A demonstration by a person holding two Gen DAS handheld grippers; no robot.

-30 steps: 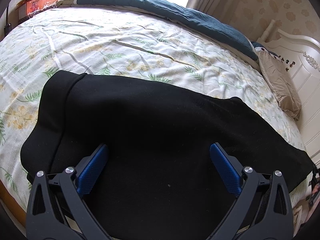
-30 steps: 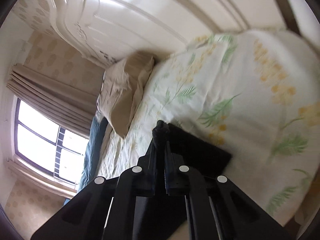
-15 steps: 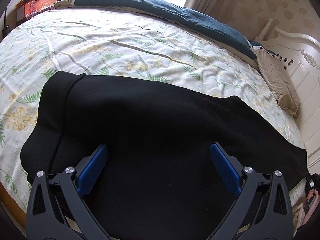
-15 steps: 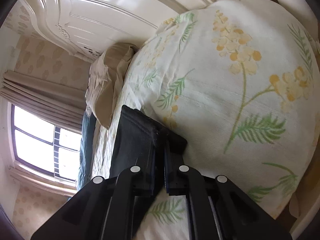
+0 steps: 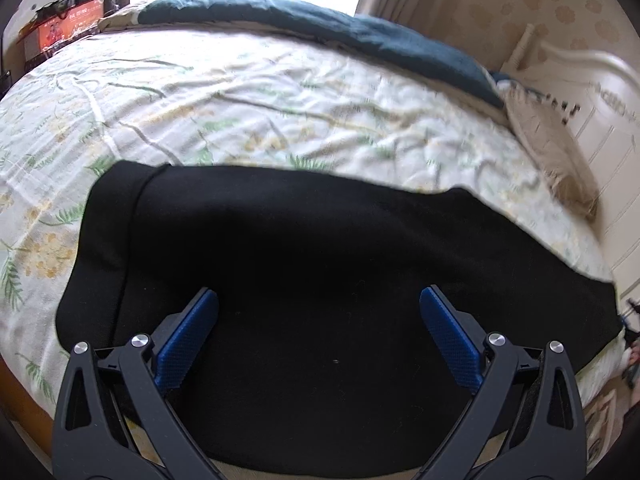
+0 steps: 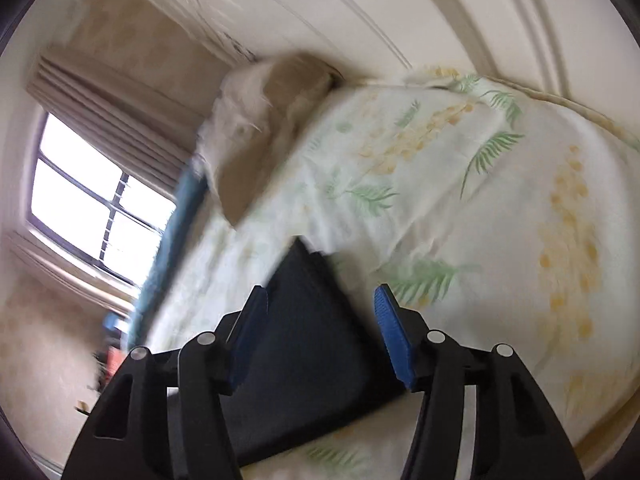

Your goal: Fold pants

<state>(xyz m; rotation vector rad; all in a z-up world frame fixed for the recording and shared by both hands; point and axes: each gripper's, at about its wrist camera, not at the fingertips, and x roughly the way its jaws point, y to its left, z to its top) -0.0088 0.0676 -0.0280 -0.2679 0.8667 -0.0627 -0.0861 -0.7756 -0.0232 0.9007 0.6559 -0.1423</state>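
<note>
The black pants [image 5: 320, 264] lie spread flat across the near side of the floral bed sheet [image 5: 240, 92], waistband to the left, leg ends to the right. My left gripper [image 5: 319, 300] is open and empty, hovering over the middle of the pants. In the right wrist view the leg end of the pants [image 6: 304, 340] lies on the sheet between the blue pads of my right gripper [image 6: 320, 298], which is open. The view is blurred.
A teal blanket [image 5: 360, 36] lies along the far side of the bed. A beige pillow [image 5: 560, 156] rests by the white headboard [image 5: 608, 92] at the right; it also shows in the right wrist view [image 6: 272, 120]. A window [image 6: 92, 208] is beyond.
My right gripper was shut on the leg end of the pants and has opened, leaving the cloth on the sheet. The left gripper has stayed open over the pants.
</note>
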